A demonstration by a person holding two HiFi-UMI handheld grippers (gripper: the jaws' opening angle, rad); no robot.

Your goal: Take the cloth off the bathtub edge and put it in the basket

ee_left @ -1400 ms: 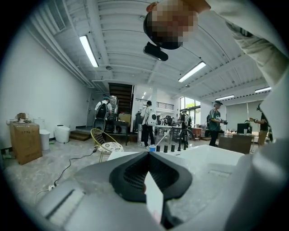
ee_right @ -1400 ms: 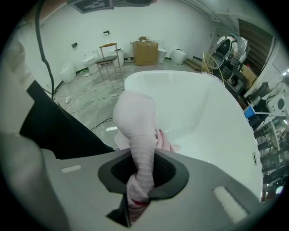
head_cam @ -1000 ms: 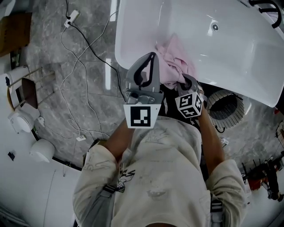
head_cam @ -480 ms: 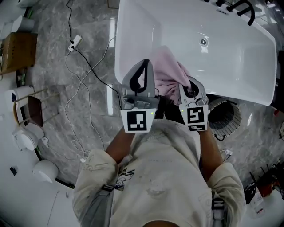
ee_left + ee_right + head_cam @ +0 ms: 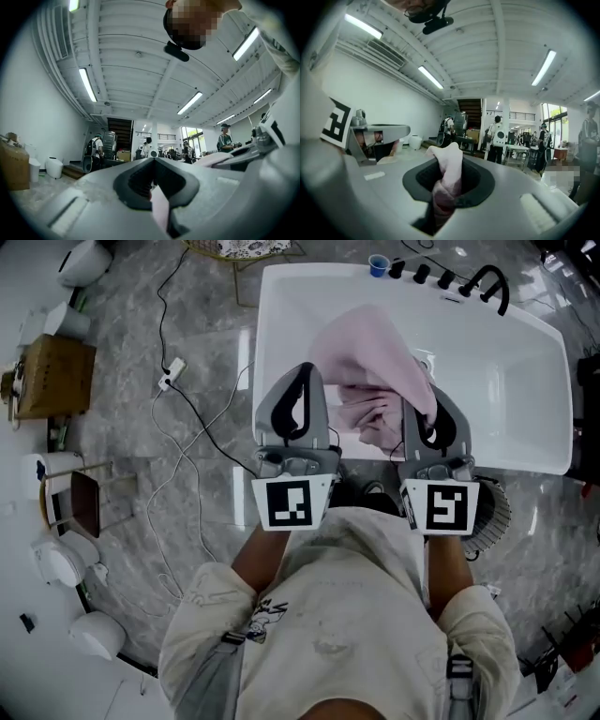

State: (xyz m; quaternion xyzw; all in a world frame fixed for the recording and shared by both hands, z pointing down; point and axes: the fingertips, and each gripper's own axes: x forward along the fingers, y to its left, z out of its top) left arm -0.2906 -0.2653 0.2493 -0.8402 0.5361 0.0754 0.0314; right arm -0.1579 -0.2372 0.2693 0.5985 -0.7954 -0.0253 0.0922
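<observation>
A: Which step is this?
B: The carry. The cloth [image 5: 375, 357] hangs over the tub [image 5: 272, 324], clear of its edge and pinched at both ends. The left gripper [image 5: 302, 371] is closed on a thin corner, the right gripper [image 5: 419, 397] on a thick fold
A: And next?
B: Likely a swing toward 4 o'clock, where the basket [image 5: 495, 512] sits on the floor by the tub's near wall, then both jaws part over it
A: How does the cloth lie?
B: Its long axis runs 9 to 3 between the grips, with the slack bulging toward 12
</observation>
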